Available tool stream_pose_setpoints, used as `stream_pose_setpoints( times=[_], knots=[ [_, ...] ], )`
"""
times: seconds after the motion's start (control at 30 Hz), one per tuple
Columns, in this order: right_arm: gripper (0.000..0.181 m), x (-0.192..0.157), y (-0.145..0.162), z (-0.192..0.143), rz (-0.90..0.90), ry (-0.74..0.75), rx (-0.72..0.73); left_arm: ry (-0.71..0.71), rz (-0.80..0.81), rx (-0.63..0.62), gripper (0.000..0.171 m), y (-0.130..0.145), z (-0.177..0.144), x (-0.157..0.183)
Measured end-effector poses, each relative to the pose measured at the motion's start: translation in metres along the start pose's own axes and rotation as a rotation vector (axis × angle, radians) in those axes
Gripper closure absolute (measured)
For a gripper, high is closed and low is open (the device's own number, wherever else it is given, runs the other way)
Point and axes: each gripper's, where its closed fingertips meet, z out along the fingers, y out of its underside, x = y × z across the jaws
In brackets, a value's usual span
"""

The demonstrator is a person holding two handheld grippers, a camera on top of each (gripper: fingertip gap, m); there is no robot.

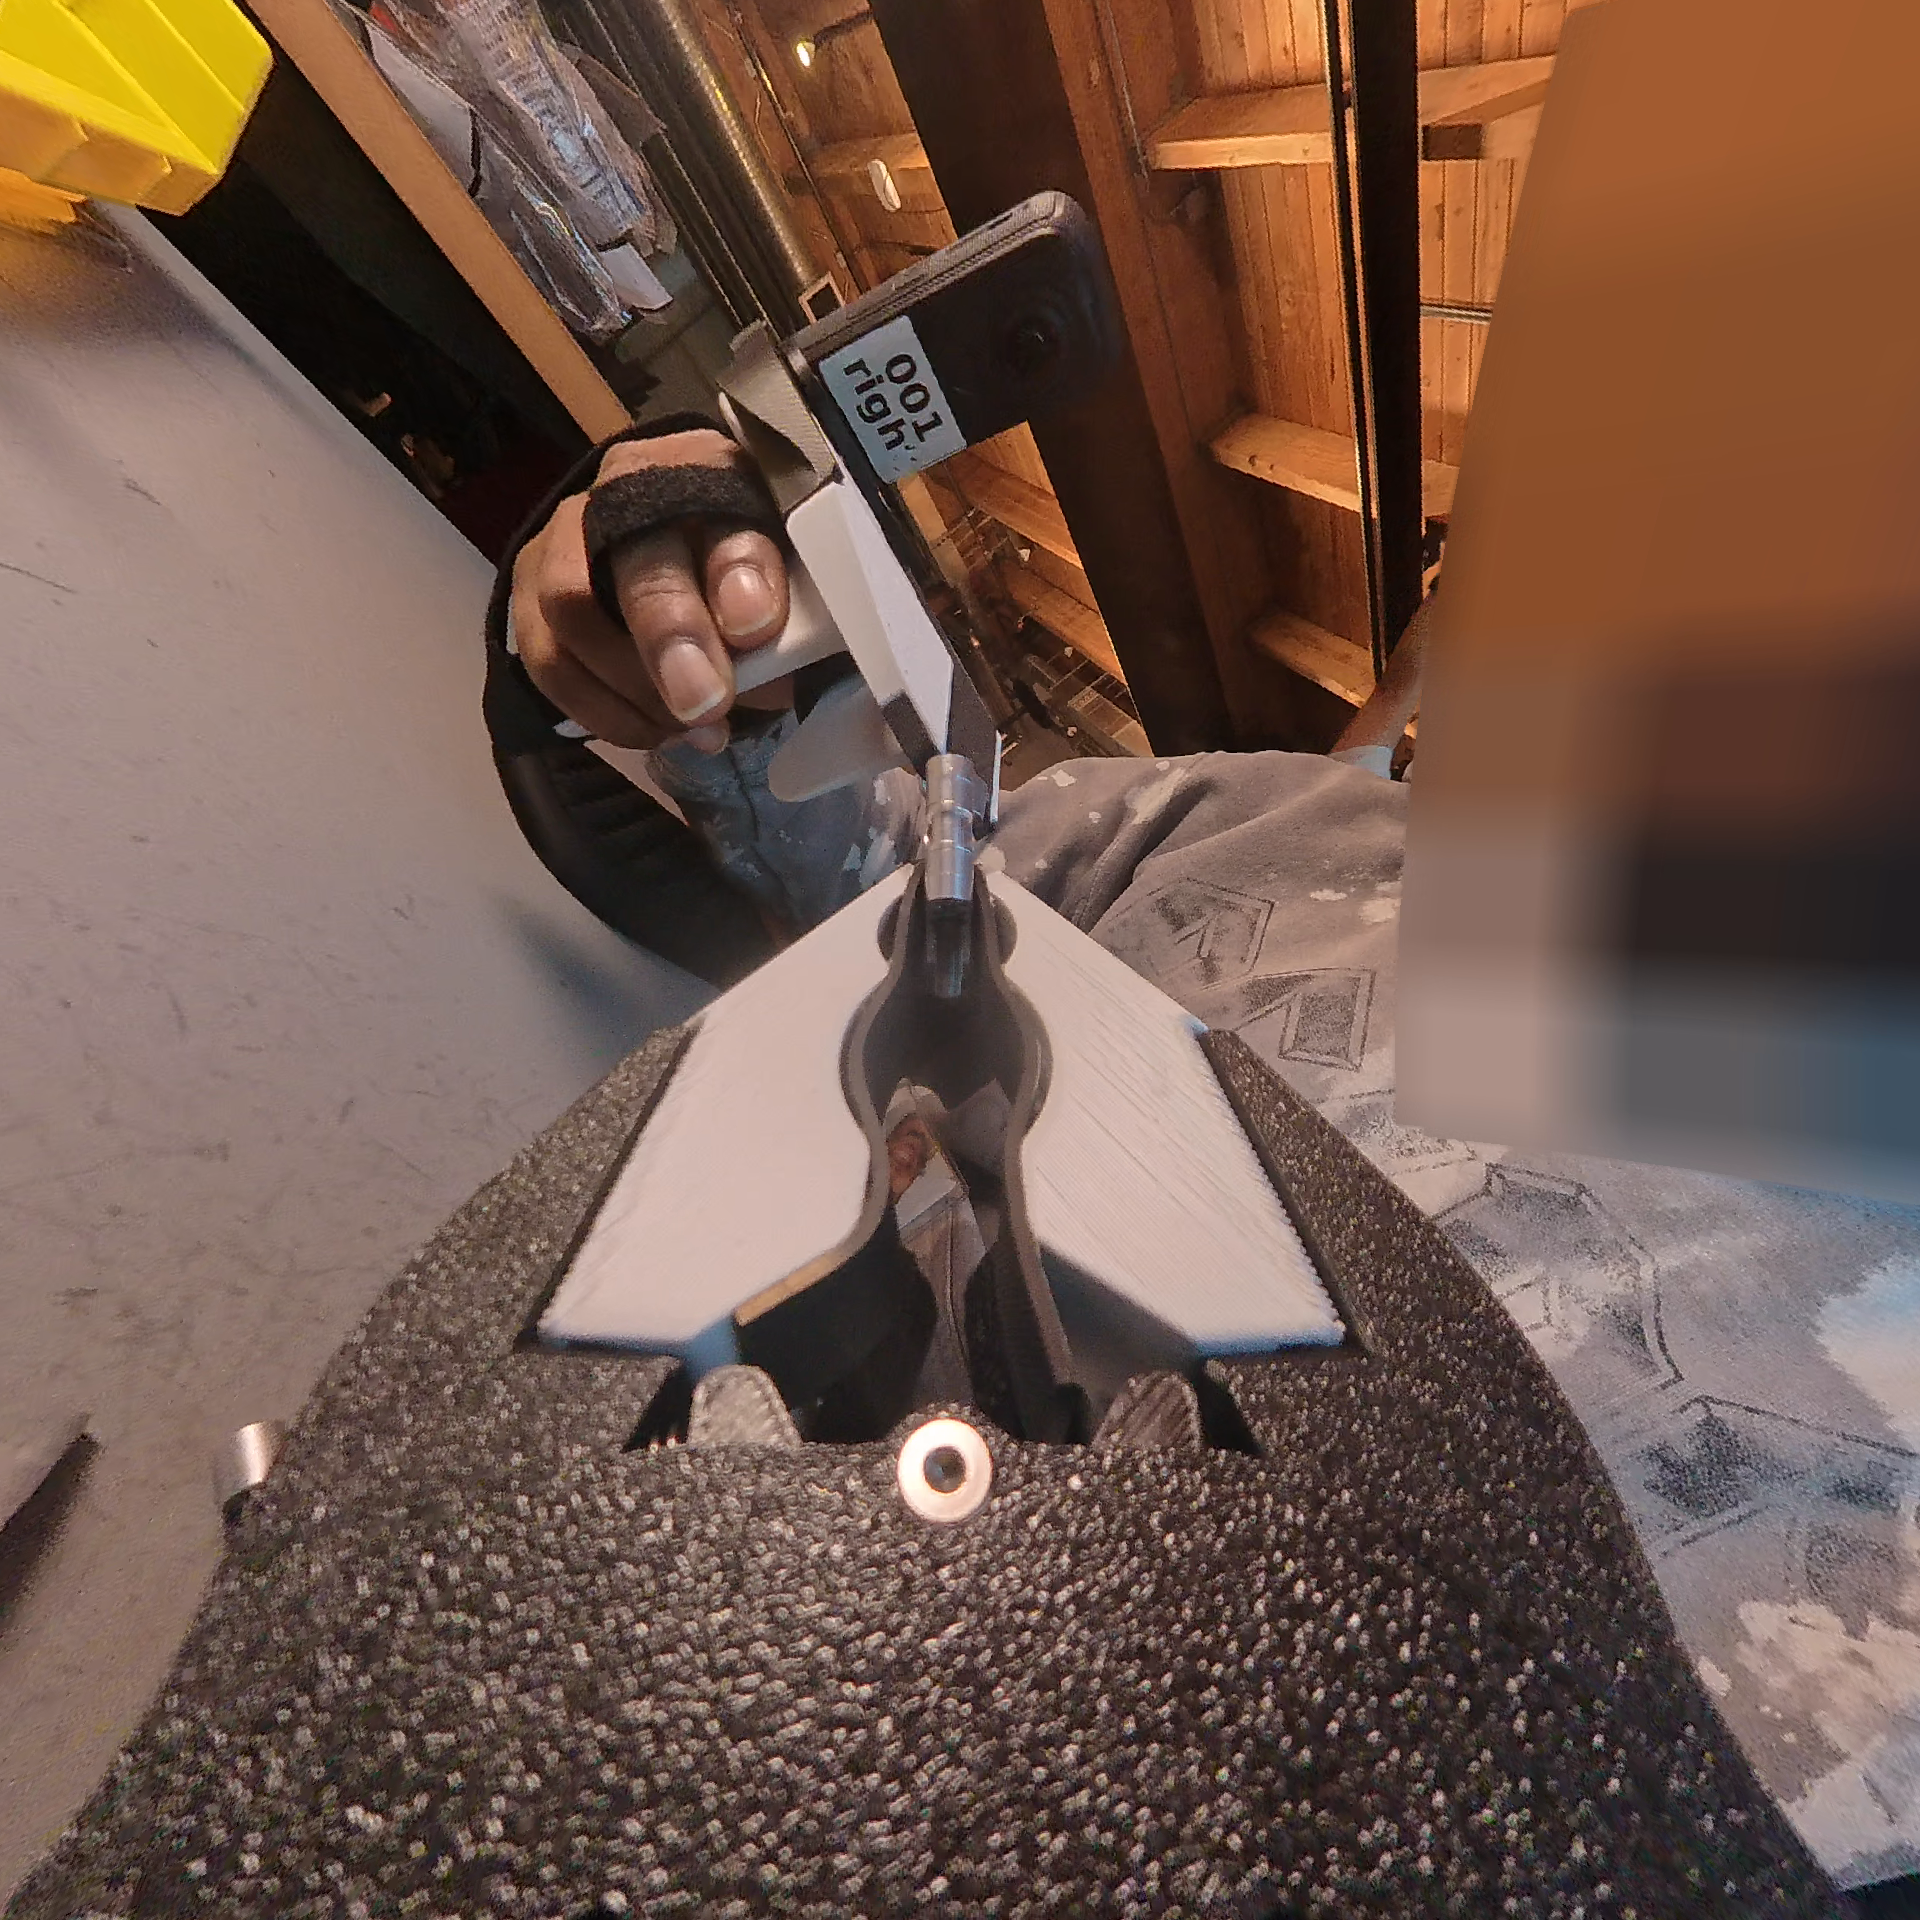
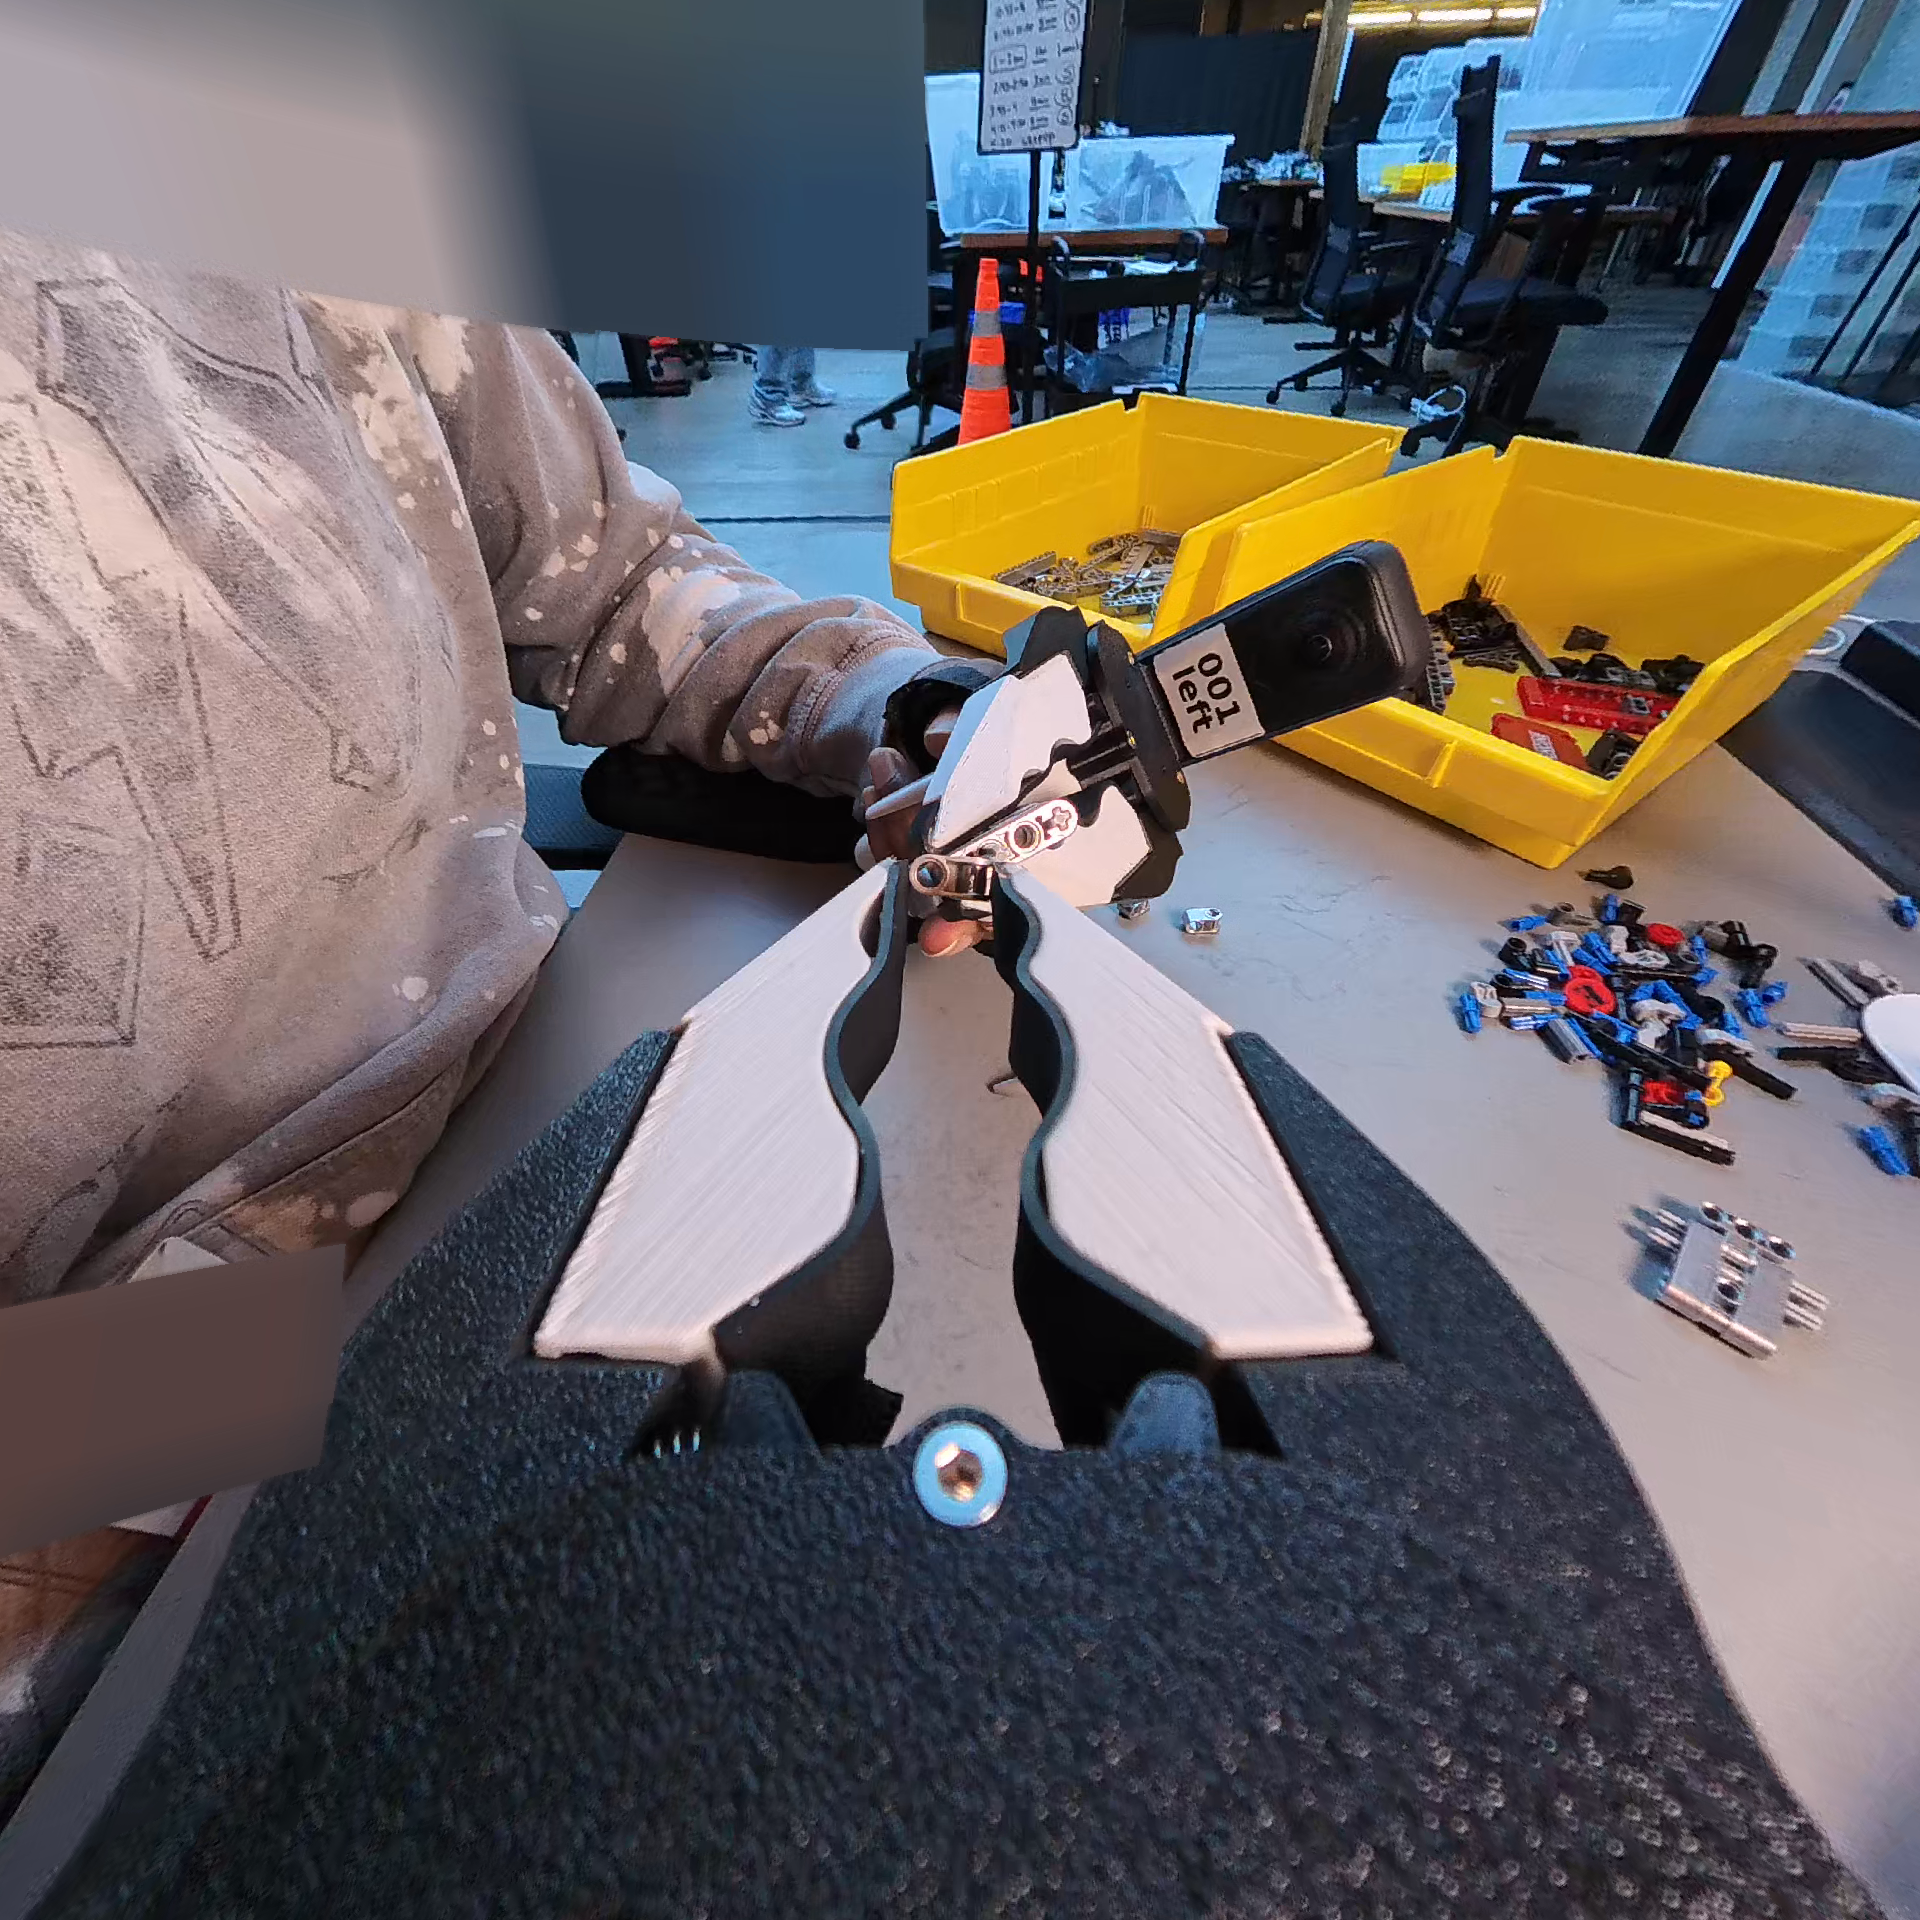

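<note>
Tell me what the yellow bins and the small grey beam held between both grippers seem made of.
Yellow open-front bins: likely moulded plastic, smooth, slightly glossy, with ribbed walls. Small light-grey holed beam: probably plastic, though it glints almost like metal in the left wrist view.

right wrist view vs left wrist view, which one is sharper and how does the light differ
Right wrist view: cool, even daylight, sharp on the grey liftarm piece pinched in the left gripper; the loose parts pile and grey block smear slightly toward the edge. Left wrist view: warm light on the wooden beams, wide-angle bending of lines, and sharp on the metal-looking pin at the left gripper's tips.
</note>
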Motion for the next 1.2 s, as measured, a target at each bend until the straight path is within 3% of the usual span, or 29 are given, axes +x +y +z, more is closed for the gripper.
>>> stream_pose_setpoints(
  times=[0.23, 0.5, 0.57, 0.77, 1.2],
  knots=[
    [0.166, 0.005, 0.011, -0.002, 0.026, 0.027, -0.031, -0.095, 0.032, -0.018, 0.166, 0.001, -0.003, -0.012],
    [0.167, 0.011, 0.049, -0.003, -0.1, 0.1, -0.324, -0.303, 0.032, -0.104, 0.166, 0.014, -0.008, -0.042],
    [0.18, 0.013, 0.059, -0.003, -0.156, 0.12, -0.39, -0.35, 0.031, -0.123, 0.166, 0.017, -0.01, -0.049],
    [0.178, 0.012, 0.083, 0.0, -0.207, 0.134, -0.529, -0.523, 0.062, -0.201, 0.166, 0.027, -0.02, -0.072],
    [0.169, 0.01, 0.117, 0.001, -0.054, 0.202, -0.589, -0.804, 0.249, -0.239, 0.166, 0.009, -0.06, -0.092]
  ],
)
